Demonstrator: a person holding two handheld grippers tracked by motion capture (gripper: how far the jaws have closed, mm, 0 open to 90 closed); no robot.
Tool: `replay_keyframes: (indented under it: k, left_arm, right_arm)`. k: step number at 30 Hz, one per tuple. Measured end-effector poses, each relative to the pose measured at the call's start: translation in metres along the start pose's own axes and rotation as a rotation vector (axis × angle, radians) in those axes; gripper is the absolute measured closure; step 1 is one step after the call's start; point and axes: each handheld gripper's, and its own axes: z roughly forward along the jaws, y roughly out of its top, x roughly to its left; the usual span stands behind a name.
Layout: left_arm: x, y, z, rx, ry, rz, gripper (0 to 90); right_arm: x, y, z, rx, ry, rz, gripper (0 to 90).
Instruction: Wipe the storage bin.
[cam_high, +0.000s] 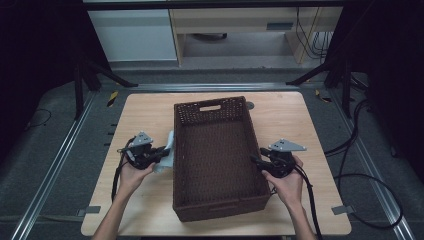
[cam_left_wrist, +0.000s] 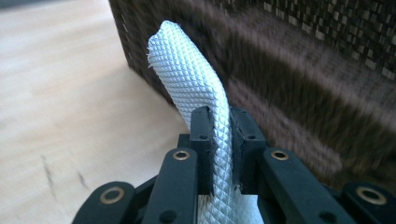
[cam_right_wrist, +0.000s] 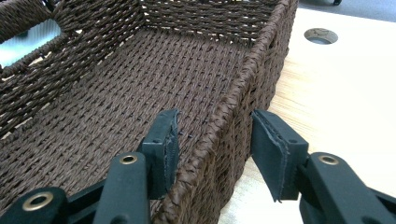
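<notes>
While a pale wooden table (cam_high: 290, 115) fills the middle of the high view, a dark brown woven basket (cam_high: 215, 150) stands on its centre, long side running away from the person, a cut-out handle in its far end wall. Its inside looks bare down to the woven floor.

At the basket's left side, the left hand (cam_high: 131, 176) holds the left gripper (cam_high: 161, 151), whose jaws are pressed together on a white strap (cam_high: 169, 152). In the left gripper view the strap (cam_left_wrist: 196, 88) is a flat woven band with a diamond texture; it rises between the two black pads, bends over, and ends in a cut edge close to the basket's outer wall (cam_left_wrist: 299, 70). Whether it touches the wall cannot be told.

At the basket's right side, the right hand (cam_high: 287, 184) holds the right gripper (cam_high: 256, 161) against the rim. In the right gripper view its jaws stand apart, straddling the rim (cam_right_wrist: 229, 107): one pad inside the basket, the other outside above the table (cam_right_wrist: 345, 93). A round hole (cam_right_wrist: 320, 35) sits in the tabletop near the basket's far corner.
</notes>
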Motion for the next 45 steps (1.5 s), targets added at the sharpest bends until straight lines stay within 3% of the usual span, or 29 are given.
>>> replay_keyframes:
  k: [4, 10, 15, 20, 24, 29, 34, 38, 40, 42, 45]
  left_arm:
    - [-0.006, -0.008, 0.016, 0.066, -0.002, 0.014, 79.7]
    - [-0.007, -0.016, 0.025, 0.128, 0.009, 0.020, 79.7]
    - [-0.008, -0.009, 0.003, 0.045, 0.006, 0.007, 79.6]
    - [-0.014, 0.001, -0.026, -0.061, -0.001, 0.013, 79.6]
    - [-0.021, 0.003, -0.039, -0.090, -0.017, 0.034, 79.6]
    - [-0.027, -0.008, -0.036, -0.048, -0.034, 0.053, 79.6]
    - [-0.030, -0.020, -0.017, 0.042, -0.030, 0.072, 79.6]
    - [-0.026, -0.029, -0.004, 0.108, -0.026, 0.063, 79.7]
    - [-0.027, -0.032, 0.001, 0.139, -0.027, 0.072, 79.7]
    - [-0.028, -0.032, 0.001, 0.138, -0.027, 0.076, 79.6]
    - [-0.031, -0.024, -0.011, 0.073, -0.012, 0.067, 79.6]
  right_arm:
    - [0.000, 0.000, 0.001, -0.001, -0.001, 0.003, 51.8]
    - [0.000, 0.000, 0.001, -0.002, -0.003, 0.008, 51.3]
    - [0.000, 0.000, 0.001, 0.001, -0.003, 0.007, 53.2]
    - [0.003, 0.002, 0.001, 0.009, 0.002, 0.005, 65.3]
    - [0.004, 0.003, 0.002, 0.003, -0.017, 0.015, 69.1]
    - [0.007, 0.005, 0.005, -0.001, -0.049, 0.022, 70.5]
    - [0.008, 0.006, 0.008, -0.012, -0.073, 0.046, 69.8]
    - [0.006, 0.007, 0.008, -0.017, -0.059, 0.039, 64.8]
    - [0.004, 0.008, 0.005, -0.053, -0.047, 0.054, 61.5]
    - [0.003, 0.010, 0.001, -0.070, -0.032, 0.058, 59.4]
    - [0.005, 0.012, -0.007, -0.081, -0.023, 0.041, 56.7]
